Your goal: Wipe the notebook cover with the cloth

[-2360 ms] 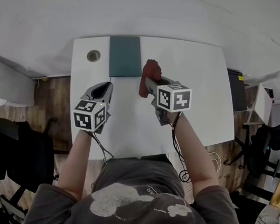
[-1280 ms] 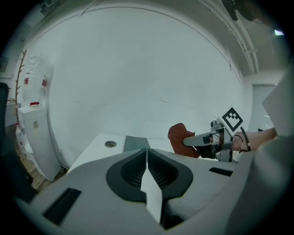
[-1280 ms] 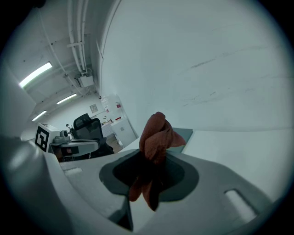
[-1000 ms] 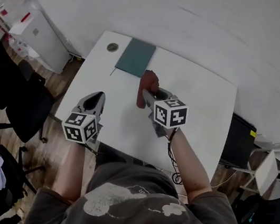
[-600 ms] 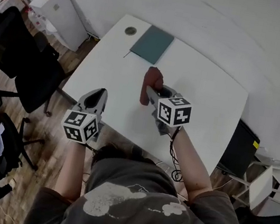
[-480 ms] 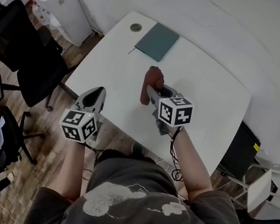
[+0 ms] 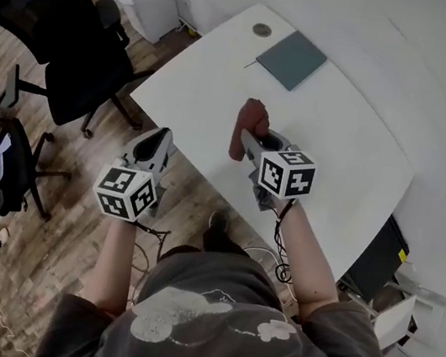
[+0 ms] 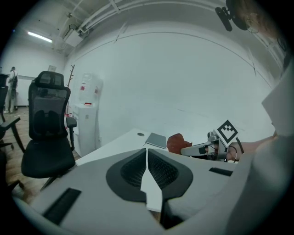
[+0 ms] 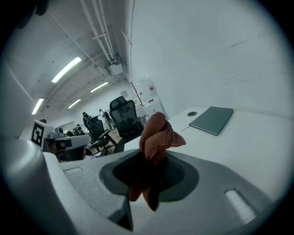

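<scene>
Right gripper [image 7: 251, 142]: 2 jaws clamped on the red-brown cloth [image 7: 248, 122], which bunches above them and hangs below.
Left gripper [image 7: 159, 138]: jaws pressed together with nothing between, held by the table's [image 7: 340, 143] near edge.
Notebook [image 7: 292, 59]: dark teal, closed, flat near the table's far corner, well apart from the cloth.
Cloth: held over the white tabletop's middle.

Left gripper [image 7: 158, 141] hangs just off the tabletop's [image 7: 340, 143] near edge, jaws pressed together, empty. Right gripper [image 7: 252, 136] is out over the tabletop, forearm [image 7: 303, 246] stretched forward, jaws pinching the cloth [image 9: 156, 133].
</scene>
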{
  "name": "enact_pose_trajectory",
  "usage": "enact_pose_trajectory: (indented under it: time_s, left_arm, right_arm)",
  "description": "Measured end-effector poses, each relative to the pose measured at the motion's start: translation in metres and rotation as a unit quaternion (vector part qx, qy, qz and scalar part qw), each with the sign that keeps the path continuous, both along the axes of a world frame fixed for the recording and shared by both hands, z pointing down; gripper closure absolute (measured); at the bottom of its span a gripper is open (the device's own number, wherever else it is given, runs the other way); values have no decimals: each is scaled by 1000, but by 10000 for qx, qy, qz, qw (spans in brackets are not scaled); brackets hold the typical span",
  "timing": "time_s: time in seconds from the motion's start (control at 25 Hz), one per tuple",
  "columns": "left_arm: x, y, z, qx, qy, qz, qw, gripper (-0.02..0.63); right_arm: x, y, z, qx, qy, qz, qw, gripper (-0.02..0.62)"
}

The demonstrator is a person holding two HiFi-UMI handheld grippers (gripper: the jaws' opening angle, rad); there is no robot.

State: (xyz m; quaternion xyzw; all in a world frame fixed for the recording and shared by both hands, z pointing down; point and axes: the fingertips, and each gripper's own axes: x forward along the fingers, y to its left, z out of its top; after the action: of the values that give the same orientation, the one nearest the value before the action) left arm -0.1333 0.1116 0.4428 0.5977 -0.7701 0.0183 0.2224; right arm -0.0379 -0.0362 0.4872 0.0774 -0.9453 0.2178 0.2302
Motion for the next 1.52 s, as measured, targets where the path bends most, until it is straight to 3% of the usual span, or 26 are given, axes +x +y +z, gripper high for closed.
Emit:
enact_pose_trajectory:
  time_s: [0.2,0.72,1.52]
  left_arm:
    - [6,32,-1,7,60,-160,9999,603]
    - [59,135,-27,299,-40,-464,9985,603]
    - [142,260,-42,567,-155,-313,9978,603]
  right_arm:
    - [-4,33,-2,-28,47,-165,9998,485]
    - [39,126,-31,94,-143,-263,9995,486]
    - [125,267,-55,363,-415,-277,9981,488]
